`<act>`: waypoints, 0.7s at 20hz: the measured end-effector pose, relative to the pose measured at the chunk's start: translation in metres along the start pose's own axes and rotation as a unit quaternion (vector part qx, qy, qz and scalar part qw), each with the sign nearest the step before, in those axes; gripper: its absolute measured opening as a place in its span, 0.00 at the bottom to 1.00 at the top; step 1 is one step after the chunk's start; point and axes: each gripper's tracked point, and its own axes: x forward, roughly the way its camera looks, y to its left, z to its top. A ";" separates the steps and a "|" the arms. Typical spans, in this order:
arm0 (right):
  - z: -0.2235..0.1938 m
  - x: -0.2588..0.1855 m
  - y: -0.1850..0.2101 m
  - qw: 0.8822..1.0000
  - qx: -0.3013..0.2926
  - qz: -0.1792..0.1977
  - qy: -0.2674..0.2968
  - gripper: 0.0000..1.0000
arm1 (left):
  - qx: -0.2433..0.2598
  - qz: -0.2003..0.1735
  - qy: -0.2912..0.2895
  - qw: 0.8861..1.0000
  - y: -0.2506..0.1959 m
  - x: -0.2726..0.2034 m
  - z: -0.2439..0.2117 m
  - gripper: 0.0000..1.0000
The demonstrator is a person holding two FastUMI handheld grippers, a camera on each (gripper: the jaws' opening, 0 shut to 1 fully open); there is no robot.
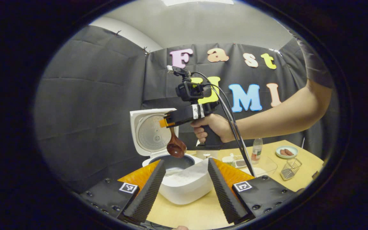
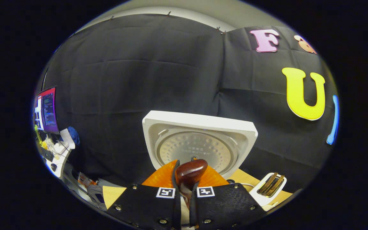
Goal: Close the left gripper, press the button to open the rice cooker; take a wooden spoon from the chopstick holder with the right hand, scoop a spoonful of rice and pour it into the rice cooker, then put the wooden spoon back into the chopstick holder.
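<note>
While the right gripper pinches the wooden spoon between its two nearly closed fingers, the spoon's dark bowl pokes out just past the fingertips, pointing at the raised lid of the rice cooker straight ahead. To the right of that gripper, low on the table, stands a white toaster; far off to its left a lit monitor glows beside a cluttered desk.

From the left gripper view, the left gripper stands wide open, holding nothing, its ribbed fingers splayed on either side of the rice cooker's white body, which sits just beyond the fingertips on the wooden table. The cooker's lid is up and its dark inner pot lies uncovered. Above the pot, a hand holds the right gripper level, and the wooden spoon hangs down from its tip, bowl lowest, over the pot's far edge and in front of the open lid. Whether rice is in the spoon cannot be told.

Beyond and to the right of the left gripper's fingers, well apart from the cooker, are a small bottle, a plate with brown pieces on it, and a wire chopstick holder.
</note>
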 end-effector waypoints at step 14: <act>0.043 -0.147 -0.101 0.972 0.217 -0.068 -0.056 0.11 | 0.001 -0.030 -0.017 0.999 -0.037 0.009 0.037 0.94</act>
